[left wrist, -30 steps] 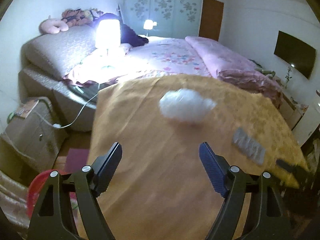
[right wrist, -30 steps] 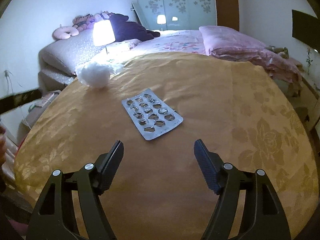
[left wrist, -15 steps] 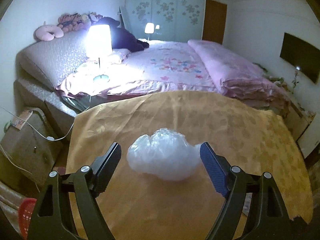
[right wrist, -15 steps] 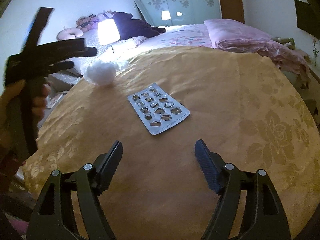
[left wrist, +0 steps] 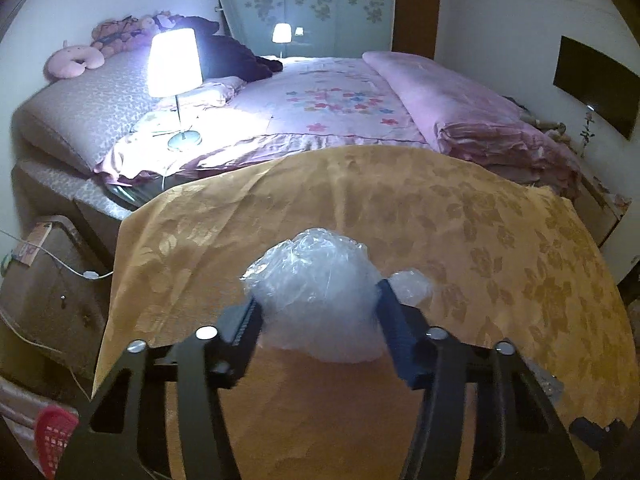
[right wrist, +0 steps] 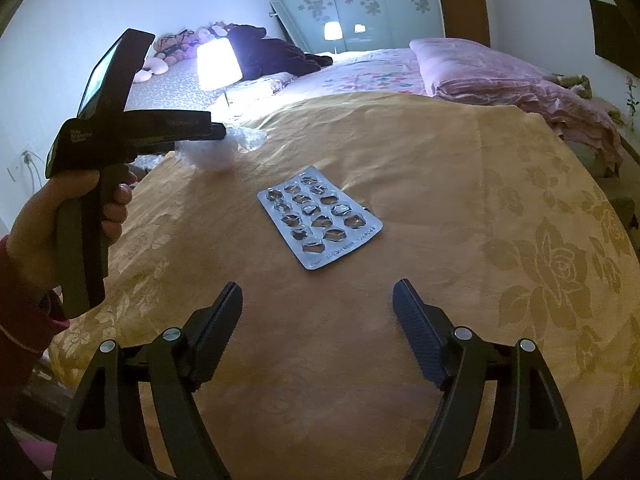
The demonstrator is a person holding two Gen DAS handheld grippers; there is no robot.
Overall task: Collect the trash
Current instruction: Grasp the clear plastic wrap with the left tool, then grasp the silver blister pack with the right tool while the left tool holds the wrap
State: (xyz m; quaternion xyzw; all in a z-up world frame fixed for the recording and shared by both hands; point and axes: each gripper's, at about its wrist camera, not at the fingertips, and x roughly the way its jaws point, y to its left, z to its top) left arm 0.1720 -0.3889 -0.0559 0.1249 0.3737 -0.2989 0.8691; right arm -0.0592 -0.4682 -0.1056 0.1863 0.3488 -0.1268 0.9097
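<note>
On the counter [right wrist: 460,184], under a golden floral cloth, the crumpled clear plastic wad [left wrist: 316,292] sits near the left edge, right between the jaws of the left gripper [left wrist: 318,316]. Those jaws are closing, and both pads touch the wad's sides, its bulk bulging up and forward past them. A small lobe of plastic pokes out beyond the right pad. From the right wrist view a hand [right wrist: 36,216] grips this tool's handle.

The right gripper [right wrist: 318,304] hovers with its jaws wide and opening, nothing between them. The emptied blister pack [right wrist: 320,220] lies flat just ahead of them, mid-counter, apart from both pads.
</note>
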